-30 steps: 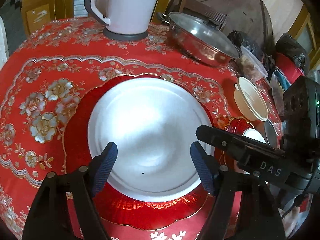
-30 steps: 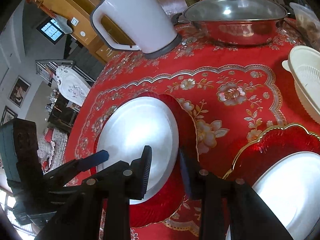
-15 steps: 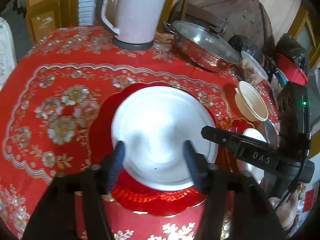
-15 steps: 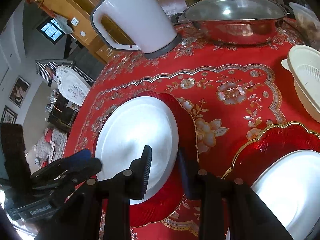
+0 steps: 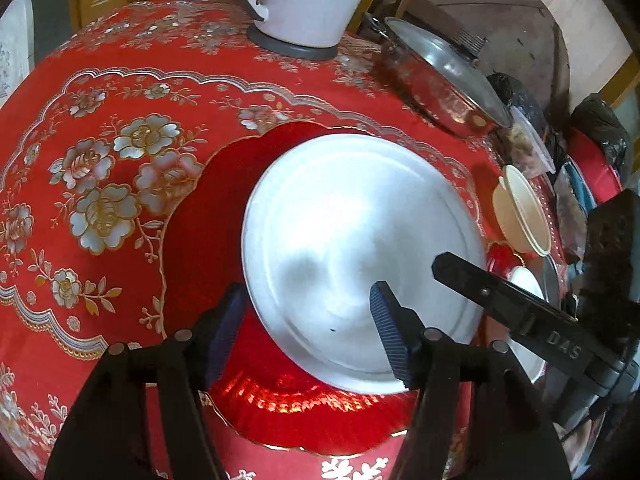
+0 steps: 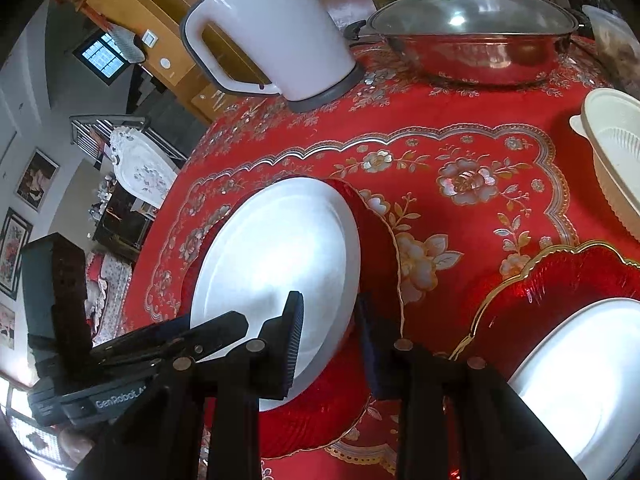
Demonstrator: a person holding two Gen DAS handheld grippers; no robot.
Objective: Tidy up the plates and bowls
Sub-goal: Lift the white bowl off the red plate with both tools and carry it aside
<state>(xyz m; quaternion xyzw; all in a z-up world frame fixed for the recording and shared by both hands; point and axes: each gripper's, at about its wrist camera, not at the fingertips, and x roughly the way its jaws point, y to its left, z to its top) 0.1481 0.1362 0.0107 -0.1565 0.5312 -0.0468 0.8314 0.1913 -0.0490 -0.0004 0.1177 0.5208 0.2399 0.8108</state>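
Observation:
A white plate rests on a red scalloped plate on the red flowered tablecloth. My left gripper is open over the white plate's near-left rim, one finger above the red plate and the other above the white one. From the other side, my right gripper is open, its fingers straddling the near right edge of the same white plate and red plate. A second white plate sits on a second red plate at the lower right.
A white kettle and a lidded steel pot stand at the back of the table. A cream strainer bowl sits at the right edge. Dark bags lie beyond the table's right side.
My left gripper has drawn back, then come in lower and shifted left, from the plate's centre to its near-left rim. The right gripper has hardly moved.

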